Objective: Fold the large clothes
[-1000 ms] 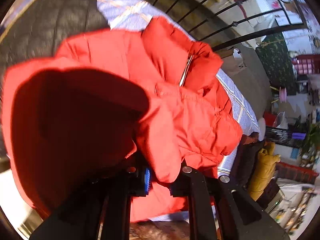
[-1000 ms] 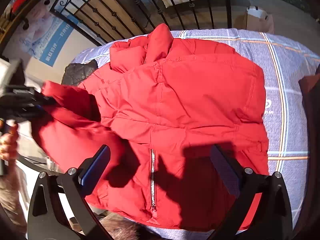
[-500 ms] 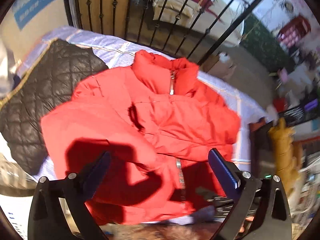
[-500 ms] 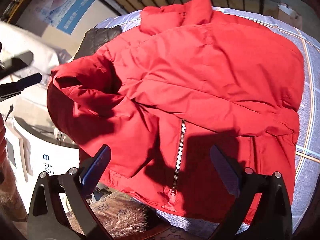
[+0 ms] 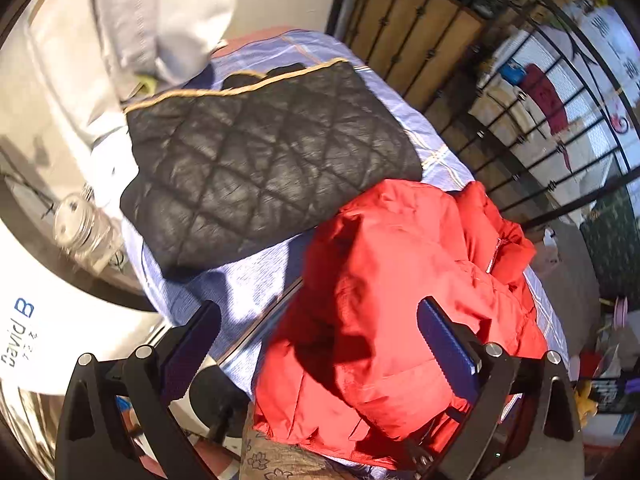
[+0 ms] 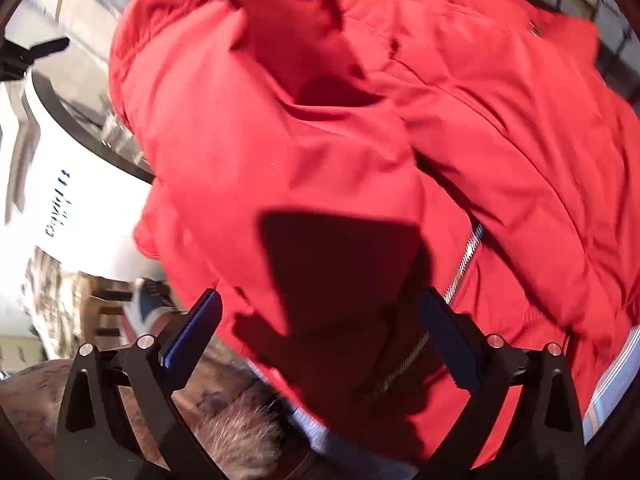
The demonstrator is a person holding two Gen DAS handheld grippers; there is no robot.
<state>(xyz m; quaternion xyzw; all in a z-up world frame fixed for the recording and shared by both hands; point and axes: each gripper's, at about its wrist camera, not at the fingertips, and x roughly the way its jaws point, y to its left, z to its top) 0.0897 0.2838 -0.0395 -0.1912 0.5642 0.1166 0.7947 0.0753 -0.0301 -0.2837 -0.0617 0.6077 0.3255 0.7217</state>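
Note:
A red puffer jacket point(image 5: 400, 300) lies bunched on a bed with a pale blue checked sheet point(image 5: 256, 284), one sleeve folded over its front. My left gripper point(image 5: 318, 348) is open and empty, above the jacket's near left edge. In the right wrist view the jacket point(image 6: 360, 152) fills the frame, its zipper point(image 6: 464, 264) running down the front. My right gripper point(image 6: 320, 336) is open and empty, close over the jacket's lower hem, casting a dark shadow on the fabric.
A folded black quilted jacket point(image 5: 260, 168) lies on the bed to the left of the red one. A black iron railing point(image 5: 520, 112) stands behind the bed. A white appliance point(image 5: 48, 320) and a glass jar point(image 5: 80, 224) sit at the left.
My left gripper let go of the sleeve, which now lies folded over the jacket, and swung left toward the black jacket. My right gripper moved in close over the hem.

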